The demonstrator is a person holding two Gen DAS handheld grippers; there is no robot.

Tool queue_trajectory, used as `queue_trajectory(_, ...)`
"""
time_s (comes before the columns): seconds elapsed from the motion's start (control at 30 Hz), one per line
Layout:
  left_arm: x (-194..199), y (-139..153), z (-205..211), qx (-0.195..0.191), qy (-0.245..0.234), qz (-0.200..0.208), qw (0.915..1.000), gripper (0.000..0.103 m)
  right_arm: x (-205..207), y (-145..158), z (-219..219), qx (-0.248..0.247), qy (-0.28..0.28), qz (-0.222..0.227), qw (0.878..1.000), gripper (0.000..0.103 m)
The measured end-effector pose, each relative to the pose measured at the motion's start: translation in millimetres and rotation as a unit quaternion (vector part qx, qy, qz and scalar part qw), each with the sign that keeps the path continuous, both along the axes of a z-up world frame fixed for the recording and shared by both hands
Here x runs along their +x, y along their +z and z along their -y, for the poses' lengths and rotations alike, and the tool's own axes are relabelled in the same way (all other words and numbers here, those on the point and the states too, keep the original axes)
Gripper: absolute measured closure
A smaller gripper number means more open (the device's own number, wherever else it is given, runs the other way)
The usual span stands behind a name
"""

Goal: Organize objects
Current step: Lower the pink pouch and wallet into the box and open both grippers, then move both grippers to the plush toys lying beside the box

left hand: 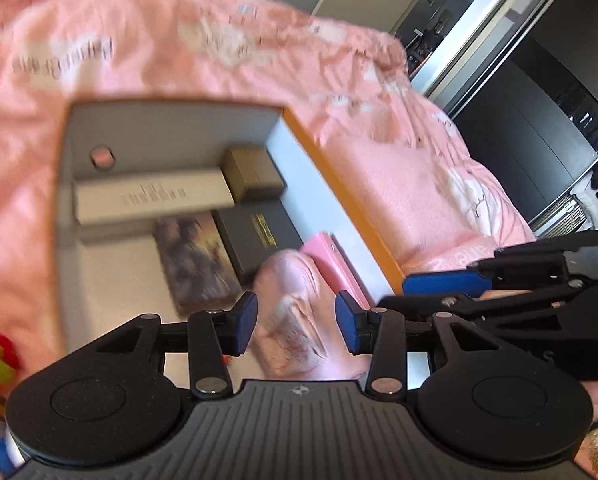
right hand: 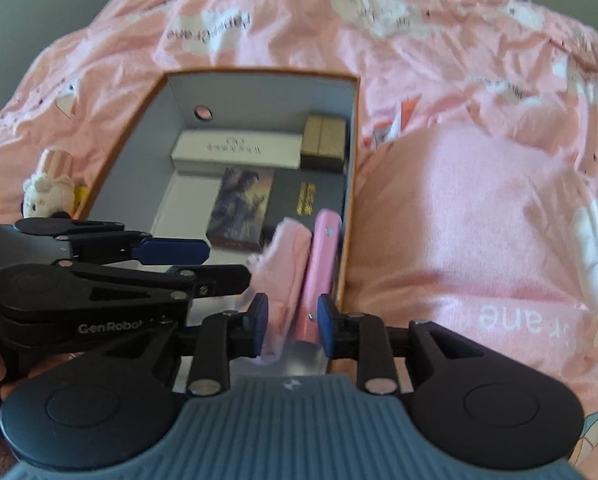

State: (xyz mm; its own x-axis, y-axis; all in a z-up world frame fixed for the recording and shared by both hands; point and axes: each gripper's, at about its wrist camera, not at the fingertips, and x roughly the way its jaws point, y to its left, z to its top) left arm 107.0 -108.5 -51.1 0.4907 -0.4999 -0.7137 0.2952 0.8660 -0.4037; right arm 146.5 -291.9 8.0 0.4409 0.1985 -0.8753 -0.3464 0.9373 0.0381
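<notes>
Seemingly loose pink pouch (left hand: 295, 312) between left gripper (left hand: 297, 322) jaws

Black claws (left hand: 297, 322), blue pads (right hand: 261, 322)

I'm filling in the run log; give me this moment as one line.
phase: release | left tool: open above pink cloth | right tool: open | pink case: in box, at right wall

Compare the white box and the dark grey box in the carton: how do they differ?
The white box is long, pale, with small dark print; the dark grey box is broader with gold print. The white box lies across the carton's far end; the dark grey box lies nearer, along the right wall. Both lie flat.
</notes>
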Motion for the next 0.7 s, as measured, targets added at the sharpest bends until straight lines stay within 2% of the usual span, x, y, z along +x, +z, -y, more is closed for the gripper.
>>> queue_trajectory(0.2, -13, 44, -46, 0.034, 0.024, 0.055, 0.9976, 0.057, -16, 16, -23, 0.092, -0.002, 0.075, 0.993, 0.063)
queue_trajectory(0.33, -29, 68, -84, 0.079, 0.037, 0.084, 0.9927, 0.057, -26, 21, -50, 0.175, 0.003, 0.083, 0.981, 0.055)
queue_trajectory(0.4, -38, 73, -104, 0.107, 0.05, 0.074, 0.9902, 0.057, -30, 21, -70, 0.197, 0.017, 0.074, 0.978, 0.054)
queue_trajectory(0.5, -50, 67, -132, 0.126, 0.077, 0.046, 0.9879, 0.057, -34, 16, -100, 0.221, 0.047, 0.039, 0.973, 0.055)
queue_trajectory(0.6, -63, 52, -153, 0.142, 0.085, 0.024, 0.986, 0.057, -41, 5, -131, 0.218, 0.078, -0.005, 0.973, 0.056)
queue_trajectory(0.7, -76, 32, -165, 0.167, 0.086, -0.007, 0.9822, 0.062, -50, -10, -159, 0.201, 0.104, -0.055, 0.972, 0.064)
